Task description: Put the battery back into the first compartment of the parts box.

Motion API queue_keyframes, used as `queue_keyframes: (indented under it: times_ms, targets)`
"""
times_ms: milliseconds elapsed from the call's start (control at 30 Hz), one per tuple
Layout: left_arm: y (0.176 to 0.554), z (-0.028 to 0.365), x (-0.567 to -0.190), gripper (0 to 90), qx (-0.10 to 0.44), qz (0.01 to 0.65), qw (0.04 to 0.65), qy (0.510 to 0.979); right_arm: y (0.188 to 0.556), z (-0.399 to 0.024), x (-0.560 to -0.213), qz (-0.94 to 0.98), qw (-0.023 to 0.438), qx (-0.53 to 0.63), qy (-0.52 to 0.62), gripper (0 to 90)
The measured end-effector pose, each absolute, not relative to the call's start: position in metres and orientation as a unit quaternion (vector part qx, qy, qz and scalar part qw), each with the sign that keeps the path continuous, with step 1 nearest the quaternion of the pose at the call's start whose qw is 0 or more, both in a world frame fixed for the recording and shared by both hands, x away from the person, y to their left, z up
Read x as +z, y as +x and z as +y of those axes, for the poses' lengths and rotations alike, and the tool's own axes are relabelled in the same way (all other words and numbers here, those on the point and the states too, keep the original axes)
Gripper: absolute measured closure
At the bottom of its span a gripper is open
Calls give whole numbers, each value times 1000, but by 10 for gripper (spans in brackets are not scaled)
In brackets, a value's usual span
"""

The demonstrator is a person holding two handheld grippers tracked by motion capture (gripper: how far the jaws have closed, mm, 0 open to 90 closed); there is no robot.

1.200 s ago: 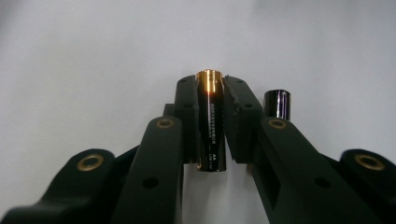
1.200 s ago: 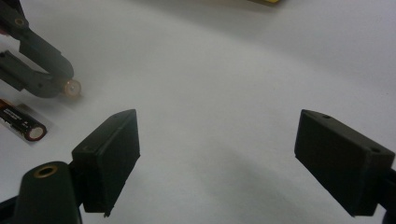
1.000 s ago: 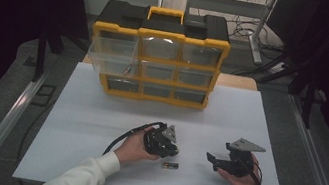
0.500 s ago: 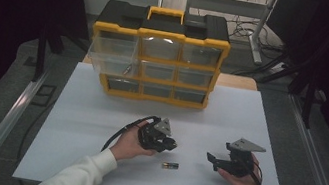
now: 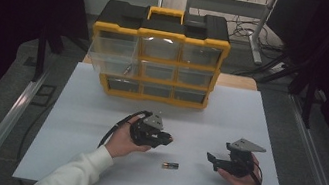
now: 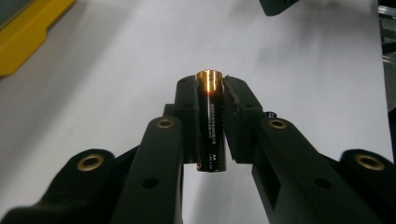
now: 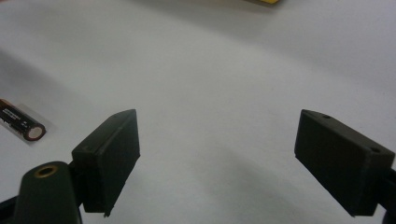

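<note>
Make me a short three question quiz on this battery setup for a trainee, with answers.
1. True or false: the left gripper is shut on a battery.
2. Where does the second battery lie? A) in a drawer B) on the white table between the hands C) on the organizer
3. How do the right gripper fingers stand?
Key: 1 true; 2 B; 3 wide apart, nothing between them.
</note>
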State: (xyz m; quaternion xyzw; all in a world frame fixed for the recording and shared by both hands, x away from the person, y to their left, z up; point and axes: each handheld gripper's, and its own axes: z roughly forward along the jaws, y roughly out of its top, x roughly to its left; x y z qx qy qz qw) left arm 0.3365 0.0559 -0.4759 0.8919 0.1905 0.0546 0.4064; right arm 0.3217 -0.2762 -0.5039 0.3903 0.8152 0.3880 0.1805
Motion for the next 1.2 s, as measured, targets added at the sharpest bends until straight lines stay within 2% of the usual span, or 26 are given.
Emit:
queue_keyframes:
  times_ms: [1200]
  targets:
    - [328,106,-441,771,74,222,500,834,321,-276,-504,815,181,388,390,142]
